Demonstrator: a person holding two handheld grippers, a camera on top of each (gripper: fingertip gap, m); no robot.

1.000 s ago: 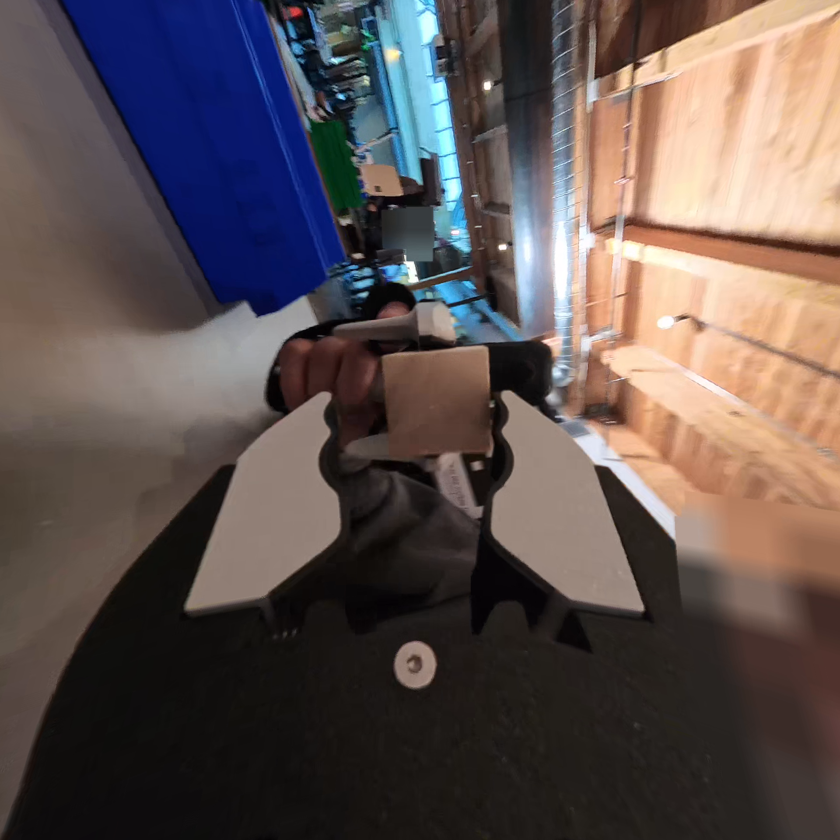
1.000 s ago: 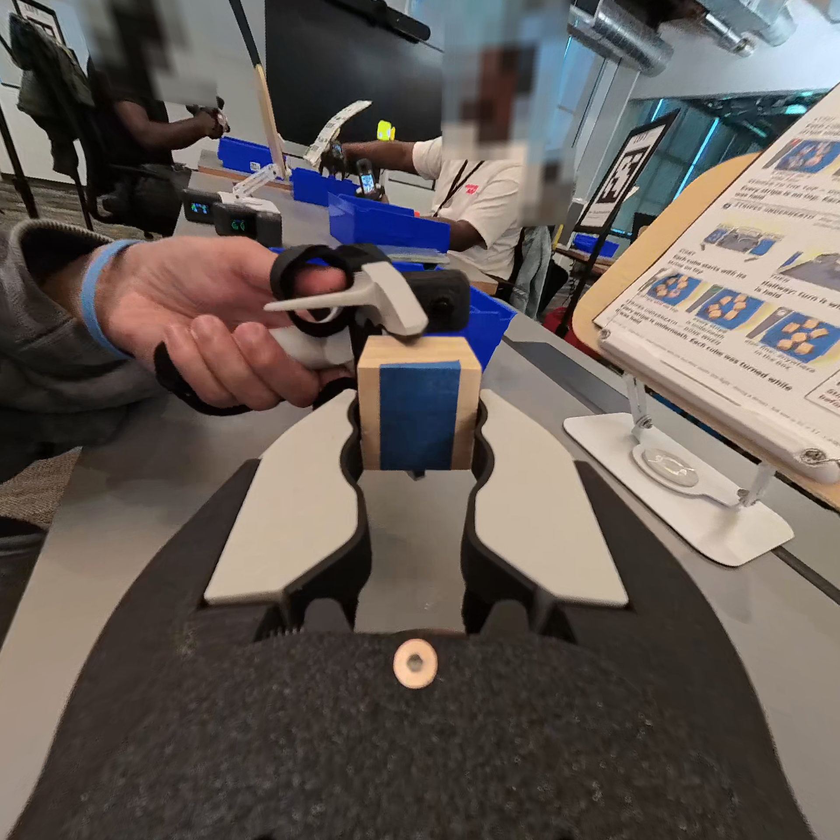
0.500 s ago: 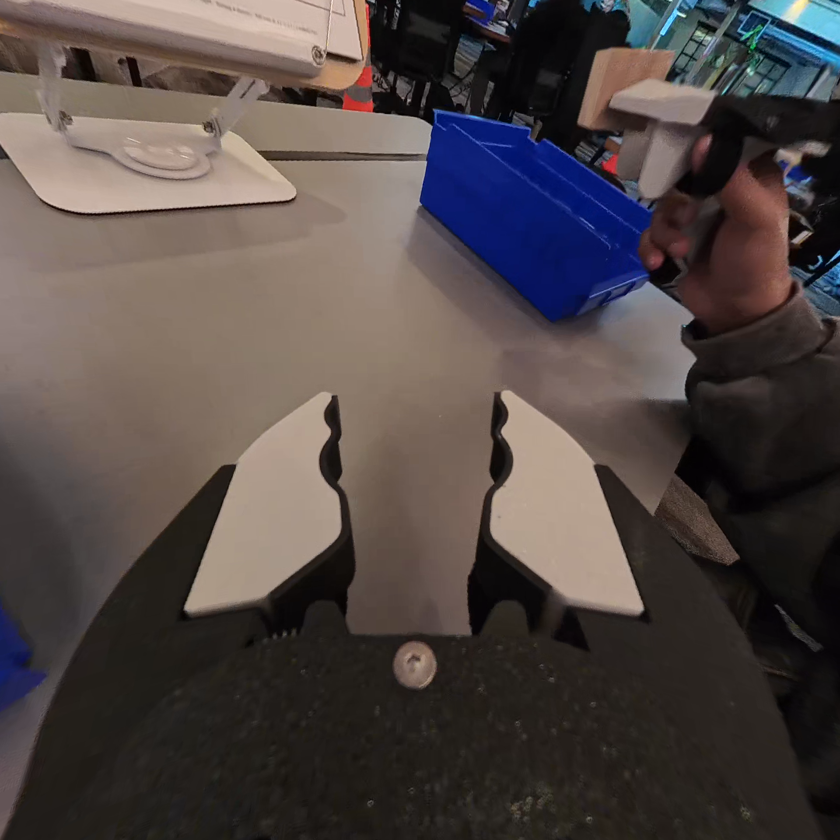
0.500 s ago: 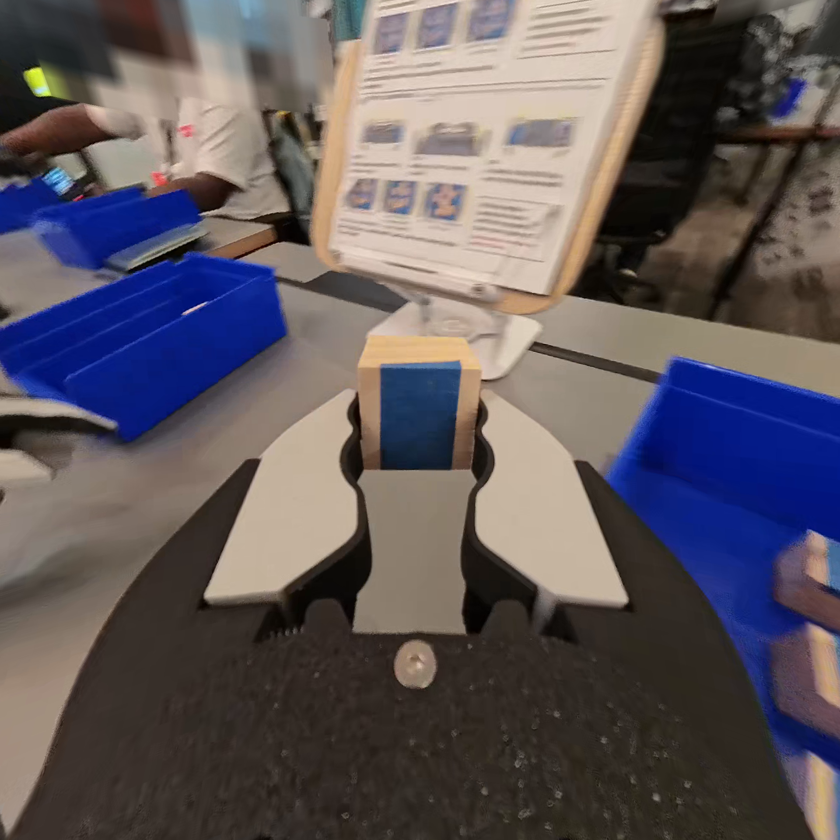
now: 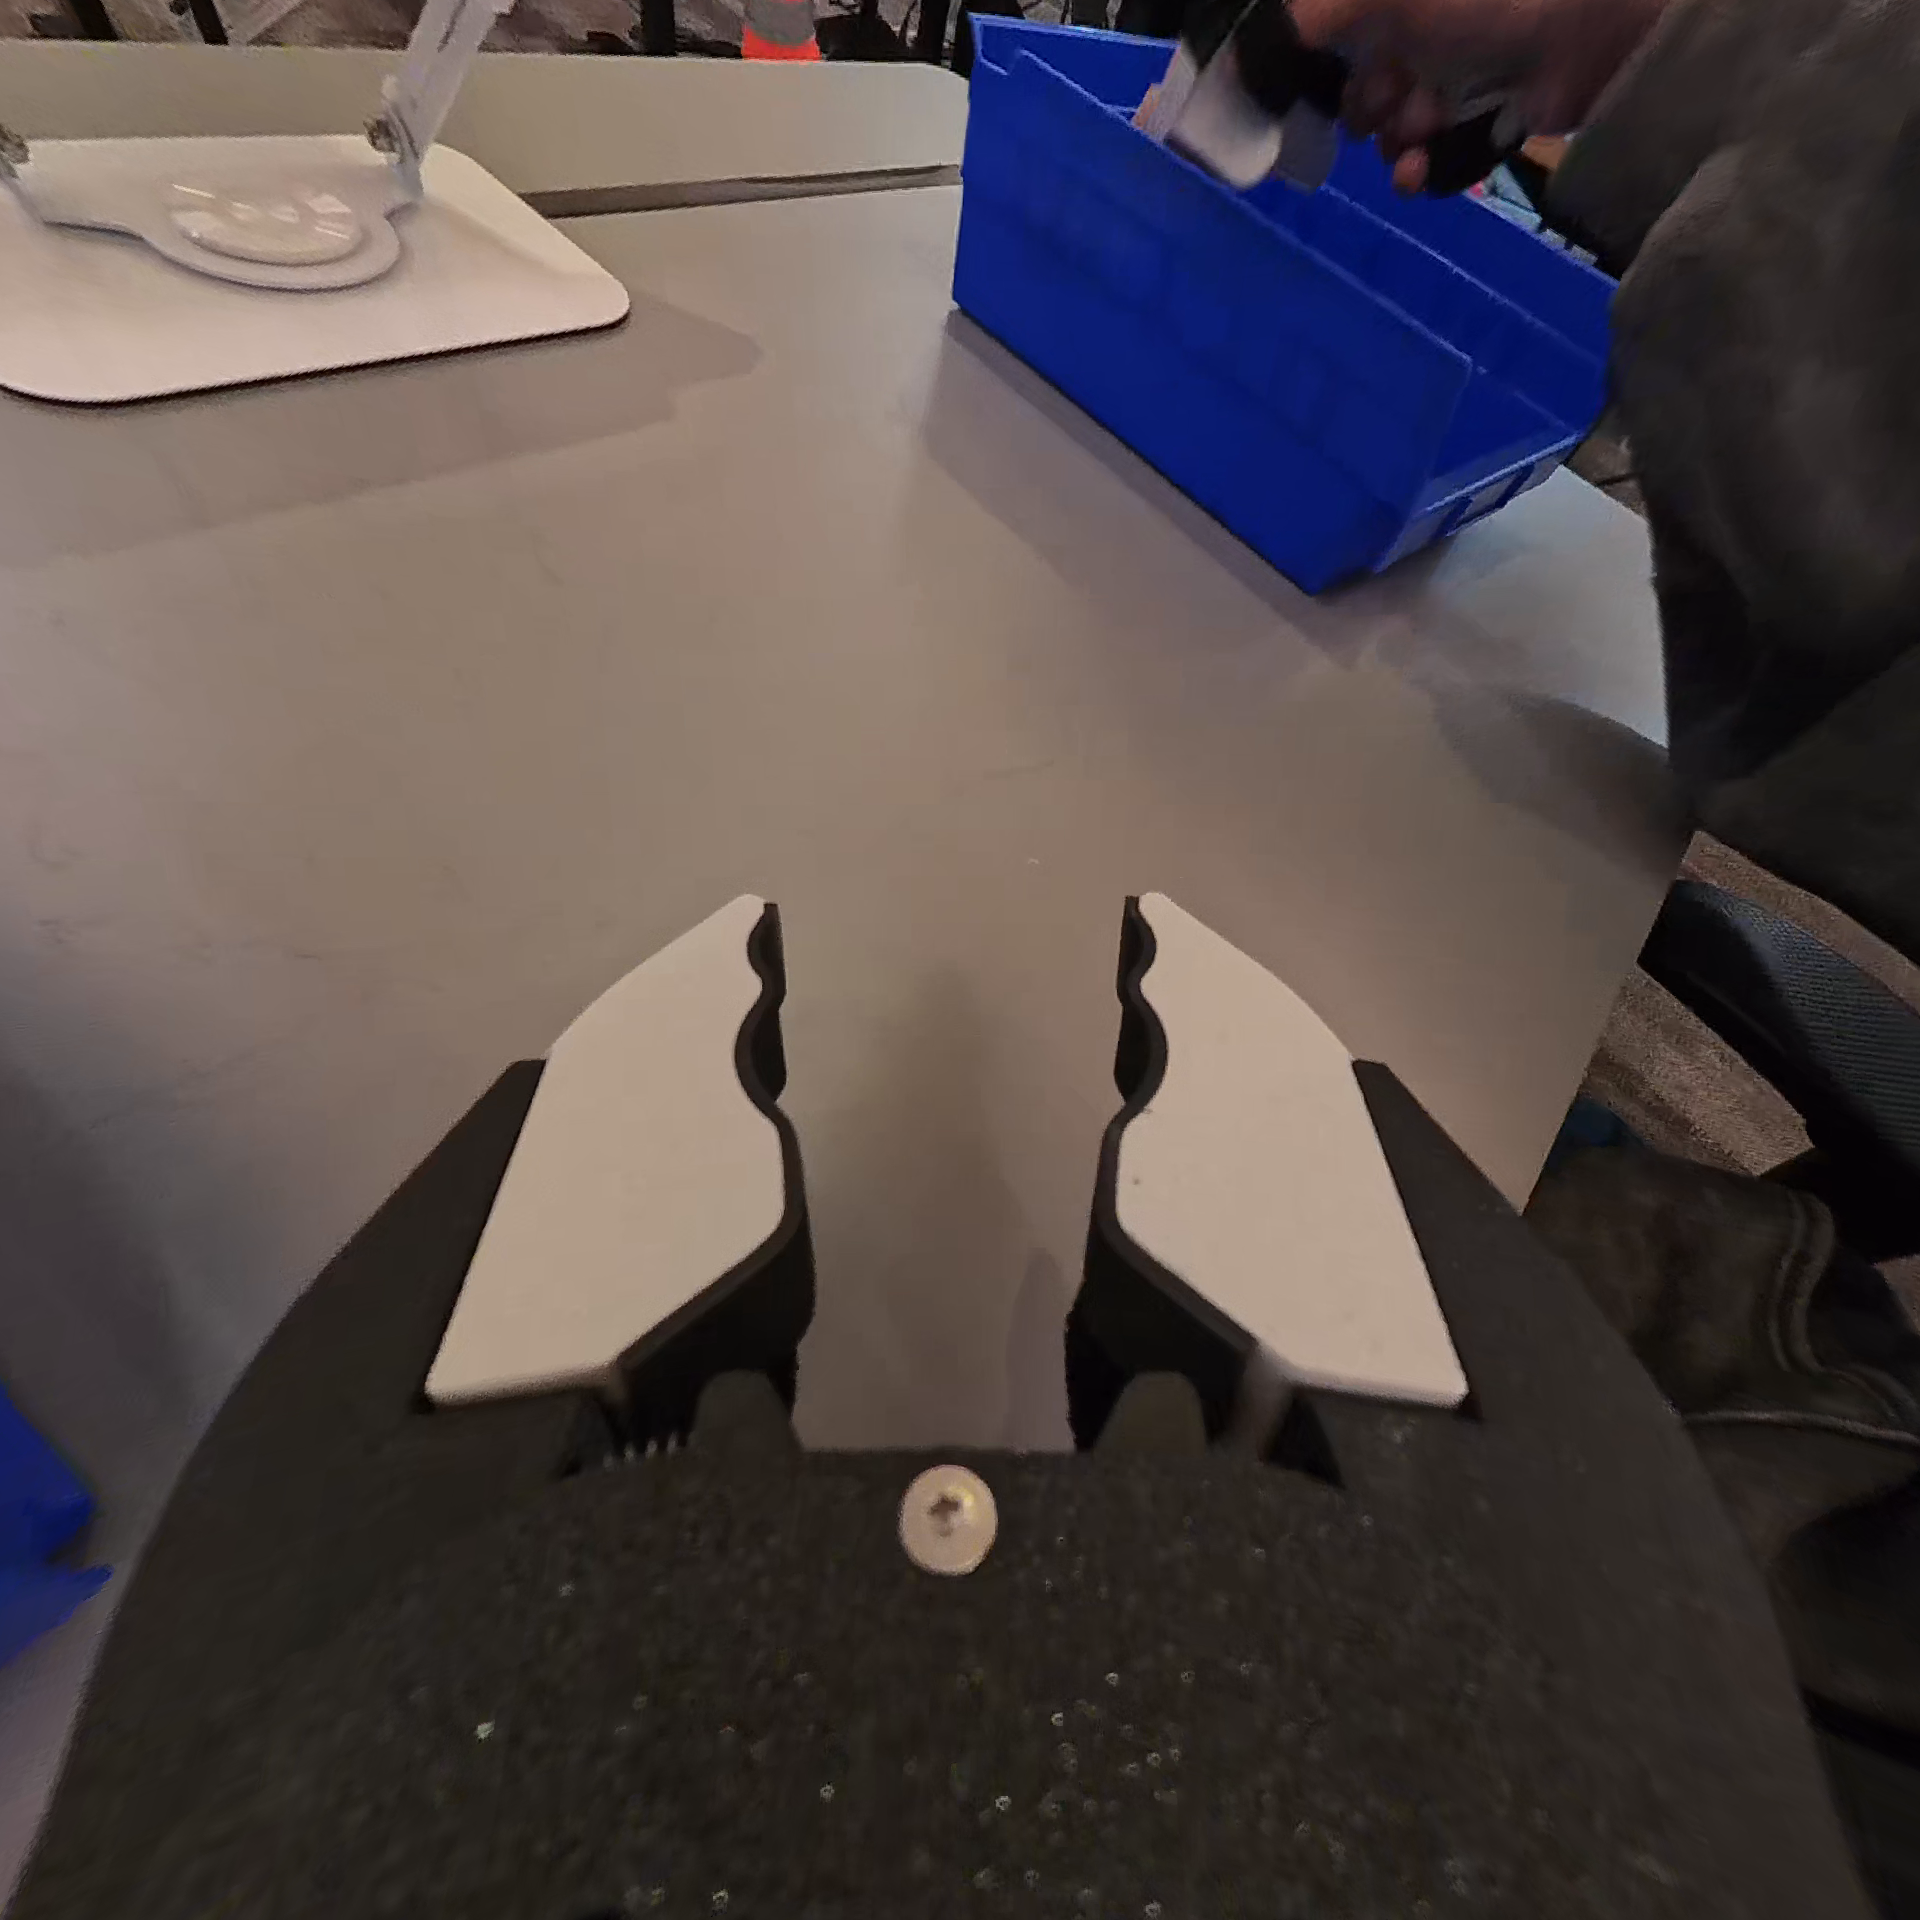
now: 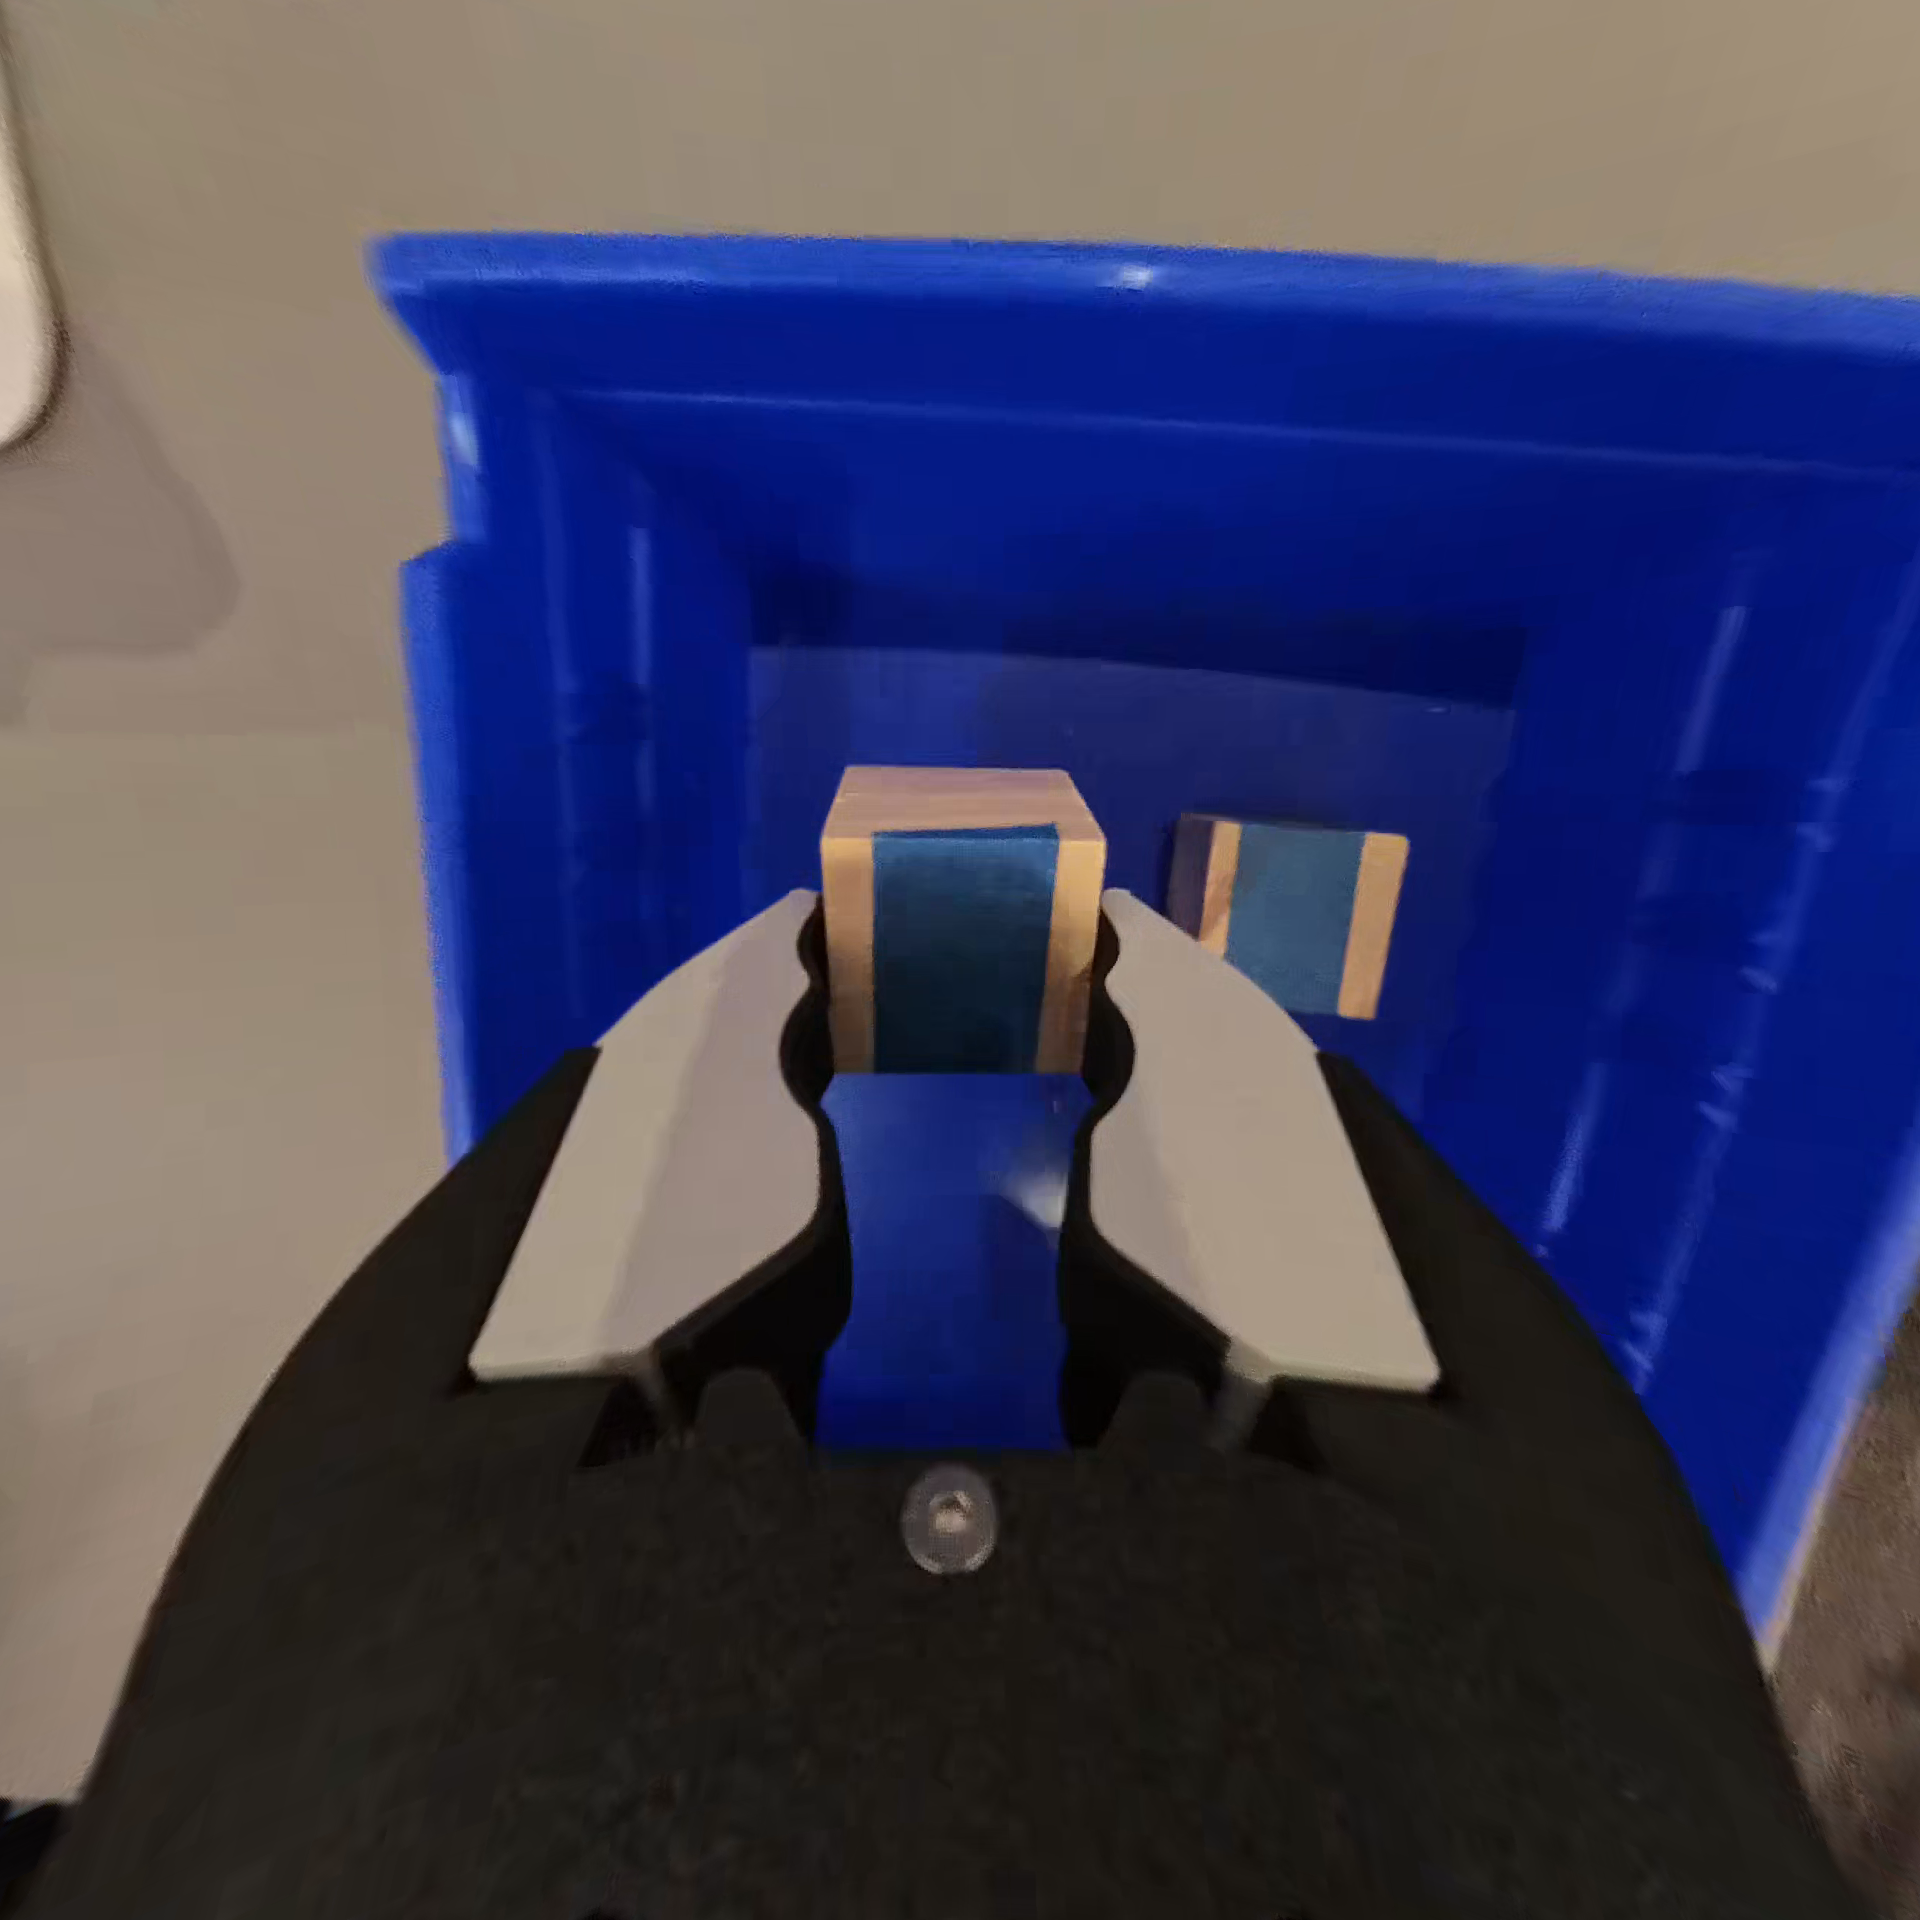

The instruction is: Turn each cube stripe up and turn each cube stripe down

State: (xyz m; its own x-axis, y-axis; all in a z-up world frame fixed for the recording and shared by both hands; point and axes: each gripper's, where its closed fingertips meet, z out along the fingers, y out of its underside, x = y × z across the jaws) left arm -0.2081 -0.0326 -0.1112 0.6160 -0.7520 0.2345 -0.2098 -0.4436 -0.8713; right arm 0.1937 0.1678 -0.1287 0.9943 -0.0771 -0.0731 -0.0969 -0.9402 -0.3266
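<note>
Two cubes appear in the right wrist view. One cube (image 6: 961, 935), its blue stripe facing the camera, is clamped between the right claw's (image 6: 961, 920) tips above the blue bin (image 6: 1039, 499). A second cube (image 6: 1294, 912) lies on the bin floor just right of the claw, stripe up. Left claw (image 5: 951, 914): jaws apart, holding nothing, over bare table (image 5: 623, 675).
</note>
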